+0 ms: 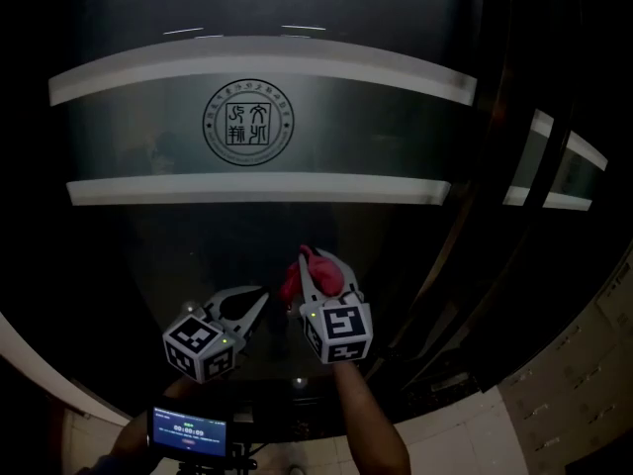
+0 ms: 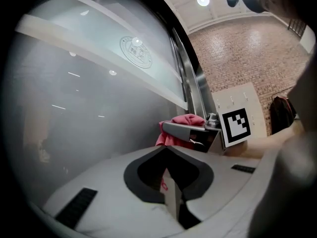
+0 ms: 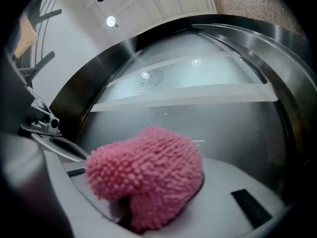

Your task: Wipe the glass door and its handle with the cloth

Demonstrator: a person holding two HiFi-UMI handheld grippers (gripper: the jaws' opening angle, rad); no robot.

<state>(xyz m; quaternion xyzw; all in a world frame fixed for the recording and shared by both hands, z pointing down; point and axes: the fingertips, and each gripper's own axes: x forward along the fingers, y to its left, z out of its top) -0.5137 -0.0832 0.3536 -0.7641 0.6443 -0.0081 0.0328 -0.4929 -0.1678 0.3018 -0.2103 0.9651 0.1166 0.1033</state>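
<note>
Two claws are up before the glass door [image 1: 148, 255], both well below the round seal [image 1: 248, 124] printed on it between two pale frosted bands. My right claw [image 1: 318, 262] is clenched on the pink cloth [image 1: 336, 269], a shaggy bundle that bulges out past the jaws and sits almost straight under the seal; in the right gripper view the cloth [image 3: 148, 177] fills the claw, with the seal [image 3: 147, 81] above it. I cannot tell whether the cloth touches the glass. My left claw [image 1: 261, 296] hangs just beside it, further left of the seal, its jaws drawn together at the tips [image 2: 166, 146] with nothing between them. Right of the seal in the left gripper view runs a steel upright [image 2: 189, 78] along the glass edge.
</note>
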